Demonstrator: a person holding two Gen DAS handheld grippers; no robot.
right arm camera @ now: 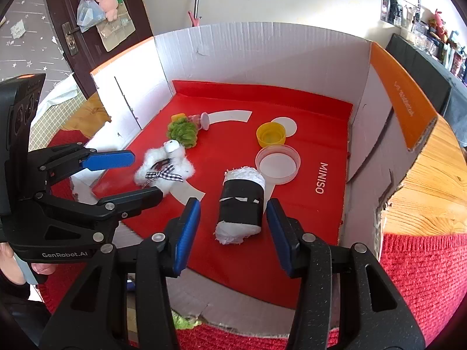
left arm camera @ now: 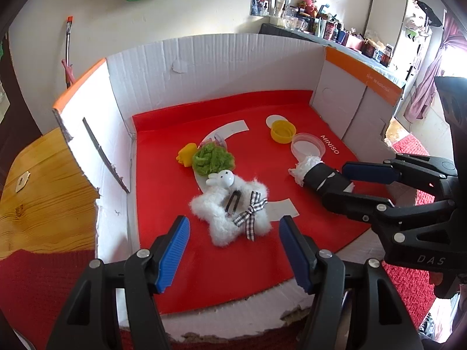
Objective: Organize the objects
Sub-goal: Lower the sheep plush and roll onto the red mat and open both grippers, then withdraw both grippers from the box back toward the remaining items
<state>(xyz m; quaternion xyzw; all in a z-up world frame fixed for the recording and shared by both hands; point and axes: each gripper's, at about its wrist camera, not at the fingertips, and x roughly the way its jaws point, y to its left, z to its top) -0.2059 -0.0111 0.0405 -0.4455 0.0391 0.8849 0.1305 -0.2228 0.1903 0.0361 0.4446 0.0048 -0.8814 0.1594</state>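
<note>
My left gripper (left arm camera: 233,250) hangs released over the near edge of the red mat (left arm camera: 262,274), the fluffy white star clip (left arm camera: 230,213) just beyond. My right gripper (right arm camera: 233,233) stands released astride the black-wrapped roll (right arm camera: 240,204). Farther in sit yellow cap (right arm camera: 271,134) and clear lid (right arm camera: 277,164); white cardboard walls (left arm camera: 204,67) close the far edge.

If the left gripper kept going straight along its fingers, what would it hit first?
Most likely the fluffy white star hair clip, which lies just ahead between the open fingers of the left gripper. Depth is hard to judge through the fisheye.
</note>
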